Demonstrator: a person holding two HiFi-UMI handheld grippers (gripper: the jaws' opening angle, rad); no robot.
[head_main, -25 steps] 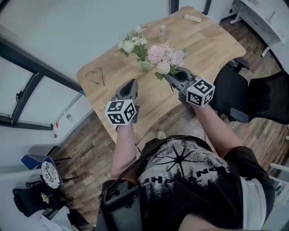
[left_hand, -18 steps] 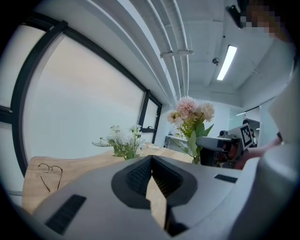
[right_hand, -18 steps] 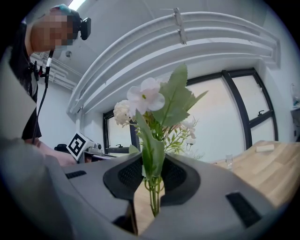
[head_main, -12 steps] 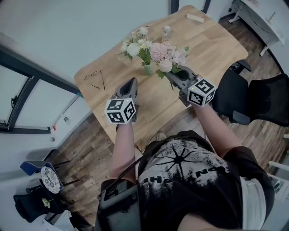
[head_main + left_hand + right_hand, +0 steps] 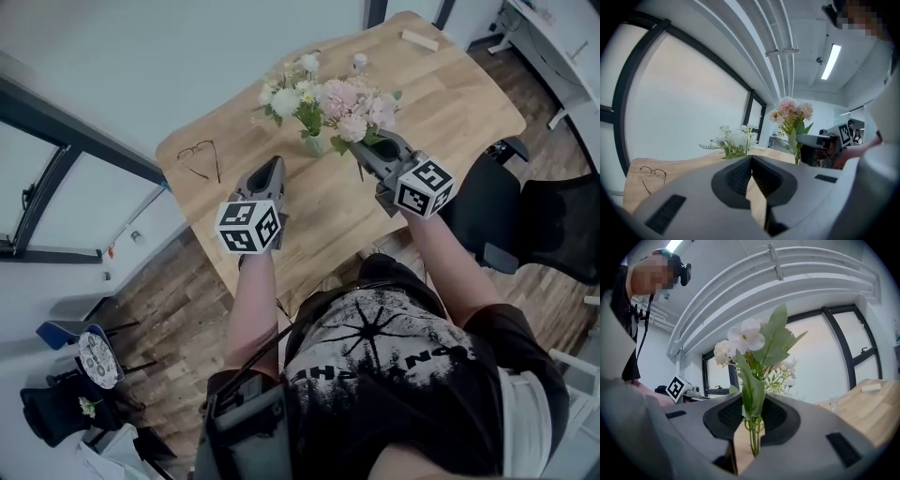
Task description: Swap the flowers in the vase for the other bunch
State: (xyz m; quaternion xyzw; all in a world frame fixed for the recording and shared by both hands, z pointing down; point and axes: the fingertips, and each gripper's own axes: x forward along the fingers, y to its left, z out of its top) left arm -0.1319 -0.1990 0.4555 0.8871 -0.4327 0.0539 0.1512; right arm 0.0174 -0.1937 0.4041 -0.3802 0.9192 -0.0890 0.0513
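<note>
A small green vase [image 5: 316, 142] stands on the wooden table [image 5: 450, 103] and holds a bunch of white flowers [image 5: 289, 95], which shows again in the left gripper view [image 5: 736, 139]. My right gripper [image 5: 372, 150] is shut on the stems [image 5: 753, 430] of a pink and white bunch [image 5: 353, 99] and holds it upright, close to the right of the vase. The bunch's blooms touch or overlap the white ones. My left gripper [image 5: 273, 167] hovers over the table in front of the vase, left of it, with its jaws shut [image 5: 751, 161] on nothing.
A pair of glasses [image 5: 199, 155] lies at the table's left side. Farther back are a small clear bottle [image 5: 360, 62] and a wooden block [image 5: 419, 39]. Black office chairs [image 5: 525, 220] stand right of the table. The table's near edge runs just below both grippers.
Both grippers have moved forward over the table toward the vase. The pink bunch now stands right beside the white flowers.
</note>
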